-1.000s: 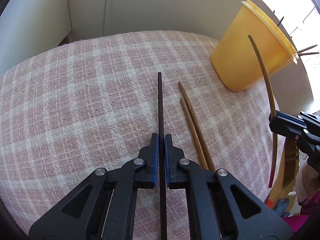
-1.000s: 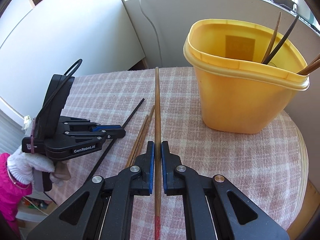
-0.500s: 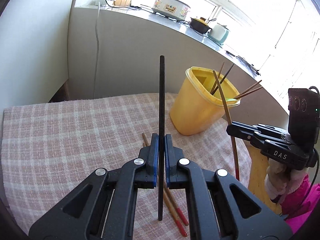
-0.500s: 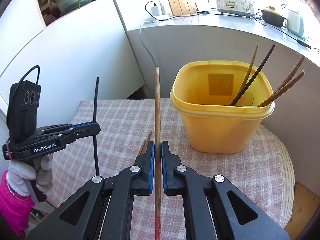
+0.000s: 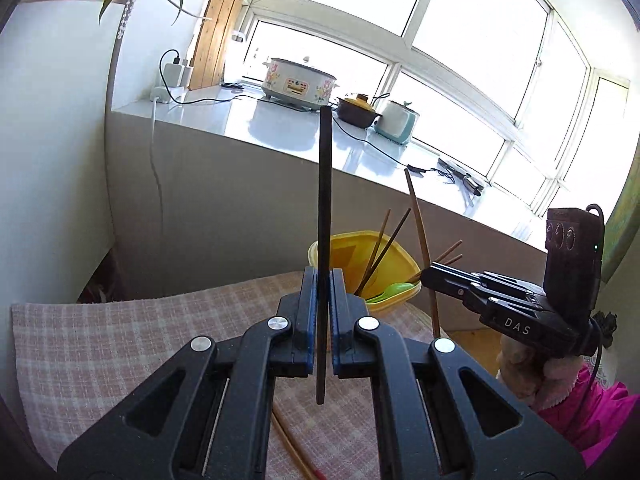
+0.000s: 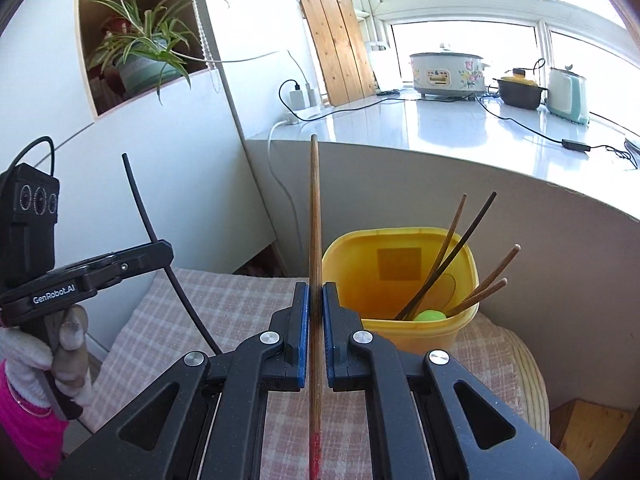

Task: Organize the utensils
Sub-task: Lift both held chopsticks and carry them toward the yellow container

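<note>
Left wrist view: left tool (image 5: 323, 276) clamped on upright black chopstick (image 5: 325, 184); right tool (image 6: 315, 292) on brown chopstick (image 6: 314, 216)

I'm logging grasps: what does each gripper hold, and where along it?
Left gripper: black chopstick, gripped below mid-length. Right gripper: brown red-tipped chopstick, around mid-length.

Left tongs (image 5: 323, 280) clamped, right tongs (image 6: 315, 292) clamped
</note>
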### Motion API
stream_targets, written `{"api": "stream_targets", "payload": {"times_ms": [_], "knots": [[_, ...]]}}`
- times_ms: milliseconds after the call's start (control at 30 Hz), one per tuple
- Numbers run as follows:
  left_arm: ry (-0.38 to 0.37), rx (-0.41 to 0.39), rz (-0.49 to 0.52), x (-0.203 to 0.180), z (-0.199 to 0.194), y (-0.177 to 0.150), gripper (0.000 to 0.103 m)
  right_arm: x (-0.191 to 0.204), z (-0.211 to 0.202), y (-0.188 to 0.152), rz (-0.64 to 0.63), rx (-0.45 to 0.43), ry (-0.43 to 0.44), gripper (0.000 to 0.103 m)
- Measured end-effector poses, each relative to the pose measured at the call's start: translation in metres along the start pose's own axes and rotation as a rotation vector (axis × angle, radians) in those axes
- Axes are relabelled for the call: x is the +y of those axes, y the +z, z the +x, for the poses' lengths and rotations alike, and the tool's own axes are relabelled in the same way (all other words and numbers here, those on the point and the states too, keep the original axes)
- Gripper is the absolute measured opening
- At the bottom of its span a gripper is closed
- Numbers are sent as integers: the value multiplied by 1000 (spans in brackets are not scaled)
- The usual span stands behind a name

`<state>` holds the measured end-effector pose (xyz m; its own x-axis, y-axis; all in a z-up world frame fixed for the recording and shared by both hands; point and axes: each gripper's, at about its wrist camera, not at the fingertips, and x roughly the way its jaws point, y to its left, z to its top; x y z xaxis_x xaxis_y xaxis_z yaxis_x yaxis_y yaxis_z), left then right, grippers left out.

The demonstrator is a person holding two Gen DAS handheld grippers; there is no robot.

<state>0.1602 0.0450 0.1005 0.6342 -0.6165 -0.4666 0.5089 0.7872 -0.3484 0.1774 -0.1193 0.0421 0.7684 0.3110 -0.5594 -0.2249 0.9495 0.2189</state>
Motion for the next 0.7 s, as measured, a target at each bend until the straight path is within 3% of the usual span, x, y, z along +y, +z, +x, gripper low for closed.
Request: {"api": "stream_targets", "payload": {"times_ms": [533,700], "knots": [[-44,-121,71,-40,14,68,3,-8,12,46,8,-135,-93,5],[-36,-124,79,-42,26,76,3,-9,21,57,6,-166,-128,5]]}}
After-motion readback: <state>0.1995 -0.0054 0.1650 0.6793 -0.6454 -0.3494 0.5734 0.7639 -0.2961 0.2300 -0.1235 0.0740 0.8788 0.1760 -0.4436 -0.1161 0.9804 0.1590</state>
